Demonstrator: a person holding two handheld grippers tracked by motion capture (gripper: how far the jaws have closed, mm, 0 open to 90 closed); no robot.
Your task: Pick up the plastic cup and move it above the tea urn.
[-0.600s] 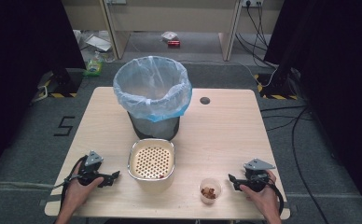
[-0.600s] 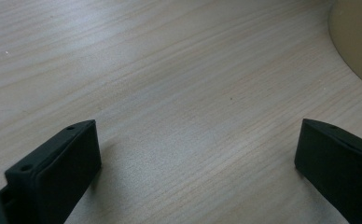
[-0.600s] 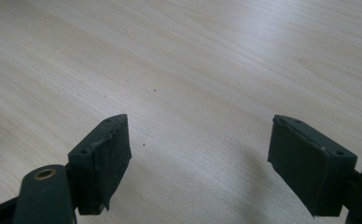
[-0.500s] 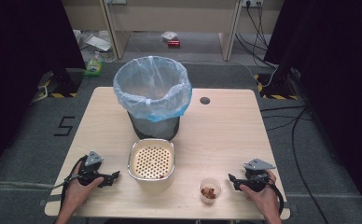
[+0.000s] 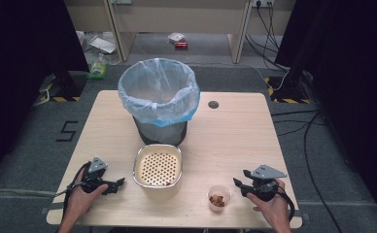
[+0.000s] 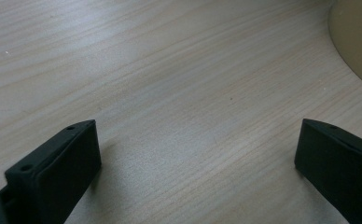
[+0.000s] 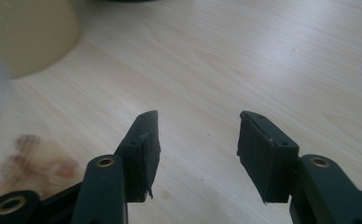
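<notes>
My left tongs (image 5: 119,182) rest near the table's (image 5: 235,141) front left corner, jaws wide apart. My right tongs (image 5: 238,183) lie near the front right corner just beside the small cup (image 5: 218,198), jaws apart on nothing.

Grey carpet floor (image 5: 26,145) around a light wooden table (image 5: 235,141); dark curtains (image 5: 21,43) flank beige furniture (image 5: 177,14) beyond.

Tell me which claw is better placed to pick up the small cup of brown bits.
The right claw. In the high view it sits just beside the small cup, jaws open and pointing toward it. The left claw rests across the table, with the perforated metal tray between it and the cup.
</notes>
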